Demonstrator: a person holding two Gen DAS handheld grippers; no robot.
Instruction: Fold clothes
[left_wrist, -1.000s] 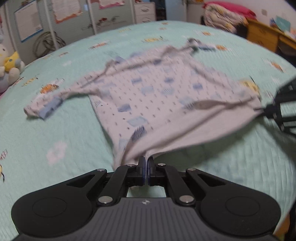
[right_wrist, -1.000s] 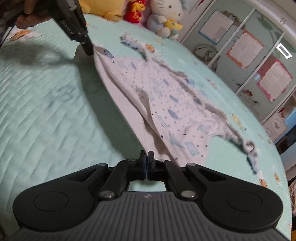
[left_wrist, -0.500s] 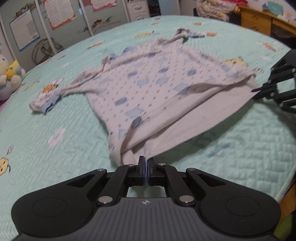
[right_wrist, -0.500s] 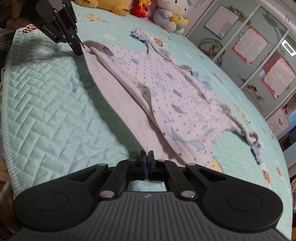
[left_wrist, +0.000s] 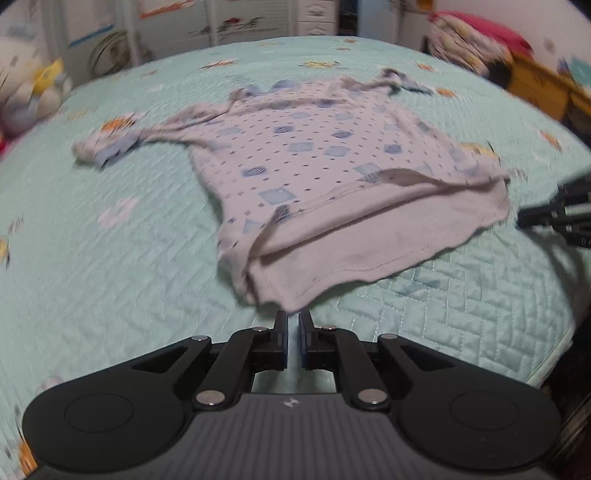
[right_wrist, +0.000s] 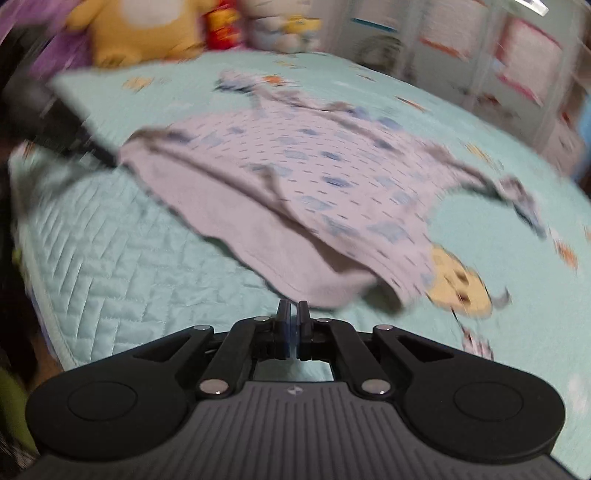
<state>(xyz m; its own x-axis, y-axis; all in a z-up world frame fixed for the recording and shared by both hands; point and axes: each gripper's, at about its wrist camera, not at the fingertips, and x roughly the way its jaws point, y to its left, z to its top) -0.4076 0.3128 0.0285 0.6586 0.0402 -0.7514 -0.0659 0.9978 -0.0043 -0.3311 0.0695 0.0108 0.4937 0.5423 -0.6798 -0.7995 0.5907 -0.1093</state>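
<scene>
A pale long-sleeved shirt (left_wrist: 314, 166) with blue squares and dots lies spread on the mint quilted bed (left_wrist: 110, 277), its hem toward me and the bottom layer showing its plain inside. My left gripper (left_wrist: 293, 321) sits just short of the near hem corner. Its jaws are opening, and only quilt shows in the narrow gap between them. My right gripper (right_wrist: 294, 310) is shut, and the shirt (right_wrist: 295, 177) ends just beyond its tips. In the left wrist view the right gripper (left_wrist: 521, 221) stands a little off the shirt's other hem corner. The left gripper (right_wrist: 99, 157) is a dark blur in the right wrist view.
Plush toys (right_wrist: 140, 26) sit at the head of the bed (right_wrist: 110, 266). A wooden cabinet (left_wrist: 543, 88) and a heap of bedding (left_wrist: 472, 44) stand beyond the far right side. The quilt's edge runs close below both grippers. Wardrobe doors (right_wrist: 517, 62) line the back.
The stretched, lifted hem has come down and the shirt now lies flat on the quilt. Both grippers have let go of the hem corners and drawn back. The left jaws have parted slightly.
</scene>
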